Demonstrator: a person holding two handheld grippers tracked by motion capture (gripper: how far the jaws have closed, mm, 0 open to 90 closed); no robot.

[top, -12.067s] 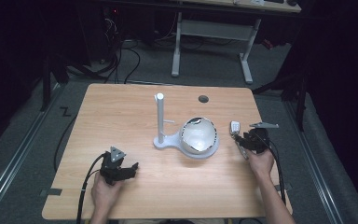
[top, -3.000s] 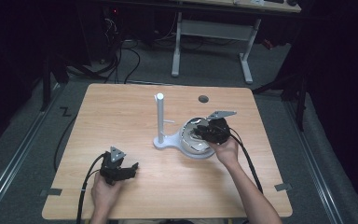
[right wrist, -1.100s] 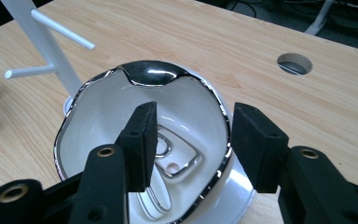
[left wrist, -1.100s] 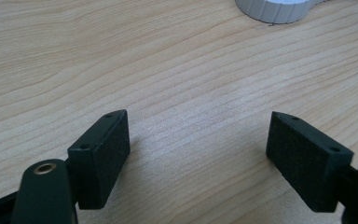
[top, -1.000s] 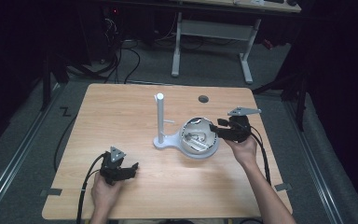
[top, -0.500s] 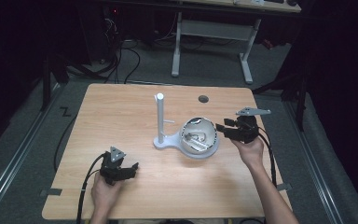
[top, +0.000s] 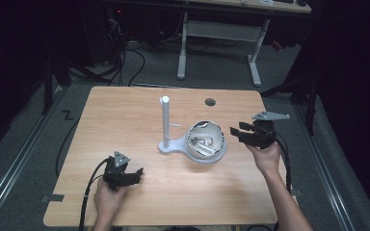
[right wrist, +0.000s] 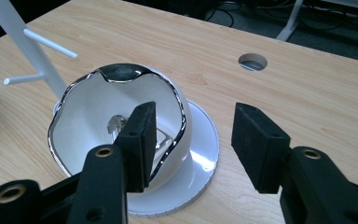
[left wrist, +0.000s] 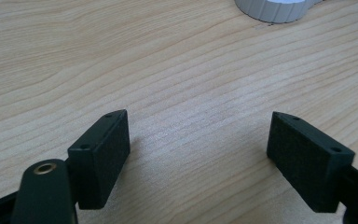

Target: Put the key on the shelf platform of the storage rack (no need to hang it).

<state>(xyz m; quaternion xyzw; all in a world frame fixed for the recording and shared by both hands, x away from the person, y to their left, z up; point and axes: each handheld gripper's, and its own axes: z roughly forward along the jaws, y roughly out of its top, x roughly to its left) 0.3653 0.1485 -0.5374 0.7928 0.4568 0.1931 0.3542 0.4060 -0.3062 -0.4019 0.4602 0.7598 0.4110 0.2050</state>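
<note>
In the right gripper view the right gripper (right wrist: 189,144) has its fingers (right wrist: 139,142) spread apart with nothing between them; the nearer one crosses in front of the white bowl (right wrist: 98,116), and whether it touches the bowl I cannot tell. This close view shows what the high view only hints at: the bowl's rim is wavy and edged in shiny silver, it is tilted with its opening toward the camera, and a small metallic item (right wrist: 116,125) lies inside, too blurred to identify. The bowl sits on the round, ribbed-edged plate of a white stand (right wrist: 200,154), whose post with two thin side pegs (right wrist: 51,44) rises behind it.

The left gripper view shows the left gripper (left wrist: 198,140) with its fingers (left wrist: 102,156) wide open over bare wood, holding nothing, with the stand's ribbed edge (left wrist: 272,9) far ahead.

The high view gives the layout. The stand (top: 166,142) and bowl (top: 206,142) sit near the middle of the bench (top: 125,110), which has a round hole (top: 210,102) toward its far edge. The right gripper (top: 236,131) is just beside the bowl on its right, held in the right hand (top: 267,156). The left gripper (top: 137,172) rests near the front edge, well apart from the stand, in the left hand (top: 107,197).
</note>
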